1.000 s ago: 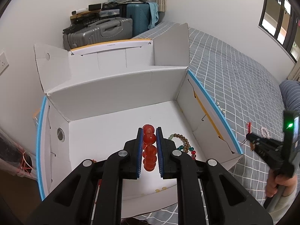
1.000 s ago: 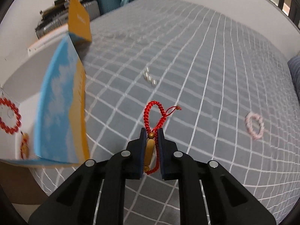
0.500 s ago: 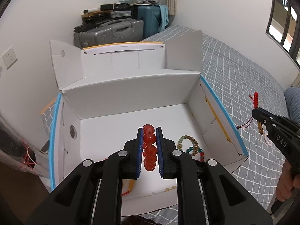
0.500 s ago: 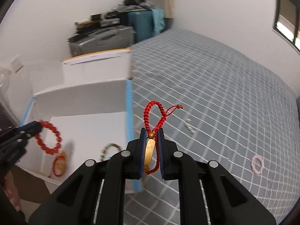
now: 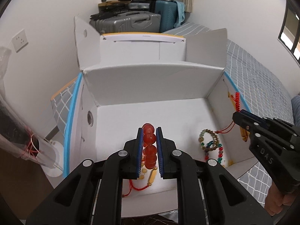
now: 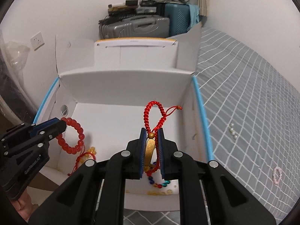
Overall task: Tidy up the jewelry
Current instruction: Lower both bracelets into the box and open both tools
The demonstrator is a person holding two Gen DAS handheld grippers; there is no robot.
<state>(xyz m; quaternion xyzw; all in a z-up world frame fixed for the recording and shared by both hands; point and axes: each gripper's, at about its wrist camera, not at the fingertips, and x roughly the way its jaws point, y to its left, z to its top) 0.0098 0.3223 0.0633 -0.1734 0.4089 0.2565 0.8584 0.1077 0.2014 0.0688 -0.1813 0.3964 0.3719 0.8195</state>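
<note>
My left gripper (image 5: 149, 131) is shut on a bracelet of large red beads (image 5: 149, 146) and holds it over the open white box (image 5: 150, 78). It shows at left in the right wrist view (image 6: 62, 124), the bead loop (image 6: 73, 136) hanging. My right gripper (image 6: 151, 131) is shut on a red braided cord bracelet with a gold charm (image 6: 150, 148), over the box's right side. In the left wrist view it is at right (image 5: 237, 117). A multicolour bead bracelet (image 5: 211, 144) and a red-string bracelet with yellow beads (image 5: 148, 176) lie on the box floor.
The box sits on a grey checked bed (image 6: 253, 103). A pink bracelet (image 6: 277, 174) and small pearl beads (image 6: 232, 131) lie on the bed to the right. Suitcases (image 5: 131, 22) stand behind the box. A wall socket (image 5: 19, 40) is on the left.
My right gripper has swung left from over the bed to over the box with the cord bracelet. My left gripper has moved slightly forward over the box.
</note>
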